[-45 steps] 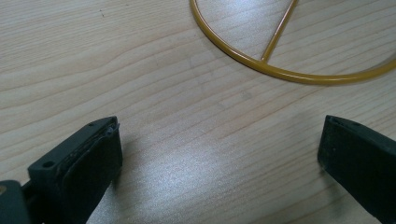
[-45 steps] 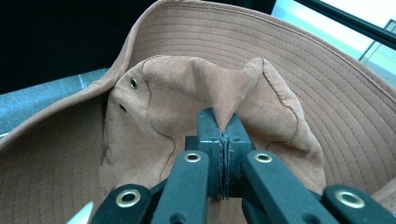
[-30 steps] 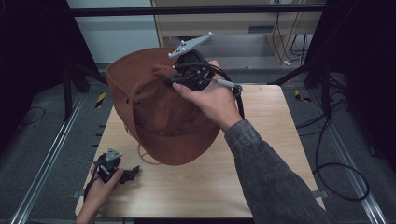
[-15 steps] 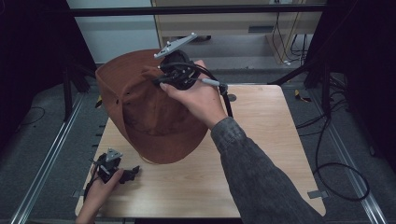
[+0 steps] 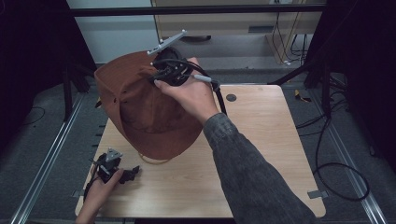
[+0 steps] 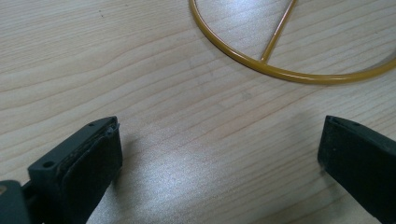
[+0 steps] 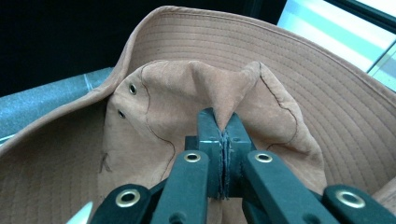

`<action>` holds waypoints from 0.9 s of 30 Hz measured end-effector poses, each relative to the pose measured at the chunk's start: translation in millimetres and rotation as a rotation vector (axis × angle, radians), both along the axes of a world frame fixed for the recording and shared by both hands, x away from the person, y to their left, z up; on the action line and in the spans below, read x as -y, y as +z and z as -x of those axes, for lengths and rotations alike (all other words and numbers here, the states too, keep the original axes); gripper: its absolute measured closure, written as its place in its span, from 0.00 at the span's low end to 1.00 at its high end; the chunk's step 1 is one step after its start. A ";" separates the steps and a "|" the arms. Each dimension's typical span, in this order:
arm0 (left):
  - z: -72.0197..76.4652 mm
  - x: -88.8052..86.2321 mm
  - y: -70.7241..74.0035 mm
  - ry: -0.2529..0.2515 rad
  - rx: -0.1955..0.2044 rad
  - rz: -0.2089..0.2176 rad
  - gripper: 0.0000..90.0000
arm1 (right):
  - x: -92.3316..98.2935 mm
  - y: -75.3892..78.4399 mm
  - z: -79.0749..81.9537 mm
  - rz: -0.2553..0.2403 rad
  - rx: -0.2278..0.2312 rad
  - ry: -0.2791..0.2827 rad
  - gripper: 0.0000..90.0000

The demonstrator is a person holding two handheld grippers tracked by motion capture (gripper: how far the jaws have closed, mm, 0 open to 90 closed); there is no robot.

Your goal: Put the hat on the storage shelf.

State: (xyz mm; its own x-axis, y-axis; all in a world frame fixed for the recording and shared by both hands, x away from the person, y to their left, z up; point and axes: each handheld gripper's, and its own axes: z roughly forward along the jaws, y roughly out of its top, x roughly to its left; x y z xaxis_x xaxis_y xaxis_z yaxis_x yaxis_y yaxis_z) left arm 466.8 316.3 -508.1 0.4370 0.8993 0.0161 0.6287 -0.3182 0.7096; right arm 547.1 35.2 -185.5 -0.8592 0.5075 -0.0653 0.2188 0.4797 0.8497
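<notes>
High view dim overall; dark surround, tabletop (image 5: pixel 261 154) evenly lit from above, soft low-contrast detail, mild grain. Left claw (image 6: pixel 219 154) view sharp at wood grain ahead of claw; pale sheen on tabletop between pads, soft shadow beside one pad, pads themselves slightly blurred. Right claw (image 7: pixel 223 154) view bright beyond claw, window glare at far corner, black background on opposite side; brown hat (image 7: pixel 187 98) stitching crisp.
</notes>
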 end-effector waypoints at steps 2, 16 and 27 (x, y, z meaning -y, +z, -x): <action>0.0 -0.1 0.0 0.000 0.000 0.000 0.00 | -1.2 -2.2 -2.6 0.003 -0.005 -0.004 0.99; 0.0 -0.2 0.0 -0.001 -0.001 -0.001 0.00 | -10.7 -16.0 -6.0 0.034 -0.019 0.011 0.98; 0.0 -0.2 0.1 -0.002 -0.001 -0.001 0.00 | -18.3 -24.1 -9.7 0.051 -0.036 0.013 0.98</action>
